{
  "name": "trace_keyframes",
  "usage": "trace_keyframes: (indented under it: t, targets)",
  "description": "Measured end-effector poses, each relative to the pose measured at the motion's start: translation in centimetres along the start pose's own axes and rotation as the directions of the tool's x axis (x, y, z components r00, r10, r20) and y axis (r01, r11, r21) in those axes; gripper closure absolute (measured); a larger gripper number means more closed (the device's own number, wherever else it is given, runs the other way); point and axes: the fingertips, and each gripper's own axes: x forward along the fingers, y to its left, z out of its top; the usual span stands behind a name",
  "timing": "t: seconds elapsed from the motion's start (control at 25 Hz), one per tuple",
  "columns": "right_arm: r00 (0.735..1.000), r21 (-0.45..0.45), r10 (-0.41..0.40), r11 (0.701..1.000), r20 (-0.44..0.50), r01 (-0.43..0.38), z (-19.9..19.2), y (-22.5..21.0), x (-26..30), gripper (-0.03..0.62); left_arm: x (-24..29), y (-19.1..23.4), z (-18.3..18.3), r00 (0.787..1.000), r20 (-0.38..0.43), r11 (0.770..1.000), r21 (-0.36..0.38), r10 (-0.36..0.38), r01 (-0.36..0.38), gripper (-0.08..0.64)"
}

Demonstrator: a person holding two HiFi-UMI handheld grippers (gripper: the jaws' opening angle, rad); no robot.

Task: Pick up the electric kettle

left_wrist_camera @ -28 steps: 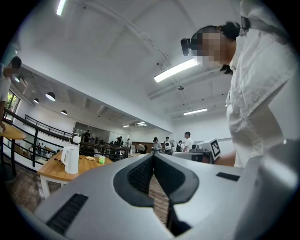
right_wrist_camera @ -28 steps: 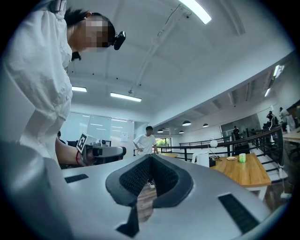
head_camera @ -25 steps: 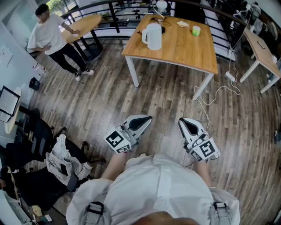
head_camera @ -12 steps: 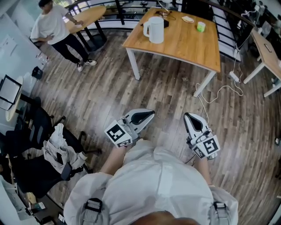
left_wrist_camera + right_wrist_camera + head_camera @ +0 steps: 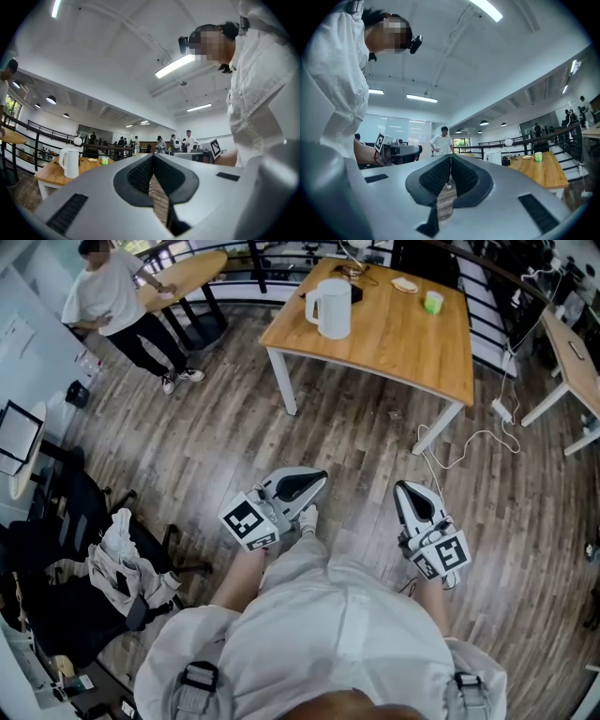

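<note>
Left gripper [image 5: 321,476] and right gripper [image 5: 397,487] closed on nothing; kettle [image 5: 333,307] well ahead on the table [image 5: 412,352].
Head view: both grippers are held level over the floor [image 5: 356,442], with the white kettle upright well beyond their tips, nearer the left jaws' line. Left gripper view: jaws pressed together, nothing between them, and the kettle far off to their left. Right gripper view: jaws together and empty, and the kettle far off to their right.
</note>
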Motion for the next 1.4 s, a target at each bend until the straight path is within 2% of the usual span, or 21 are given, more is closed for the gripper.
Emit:
trace_keyframes:
  t: [0.4,0.88,1.16,1.4]
  targets:
    - [1.0,0.015,-0.006,1.0,-0.015,0.006,-0.7,-5.3,8.5,0.58,2.1,9.5,-0.1,1.0,0.004,1.0,-0.009,-0.009,0.009,0.552]
    - [1.0,0.002,-0.015,1.0,-0.008,0.015,-0.2,-10.4,22.9,0.58,2.2,24.3,1.2,1.0,0.012,1.0,-0.001,-0.029,0.029,0.552]
    - [0.998,0.007,-0.062,0.998,-0.013,0.062,-0.5,-13.0,27.0,0.58,3.2,29.9,1.5,0.998,0.001,0.998,-0.004,-0.059,0.059,0.552]
    - [0.995,0.019,-0.099,0.995,-0.029,0.099,-1.1,-15.8,28.1,0.58,5.5,32.4,1.0,0.996,-0.005,0.996,-0.017,-0.089,0.089,0.552]
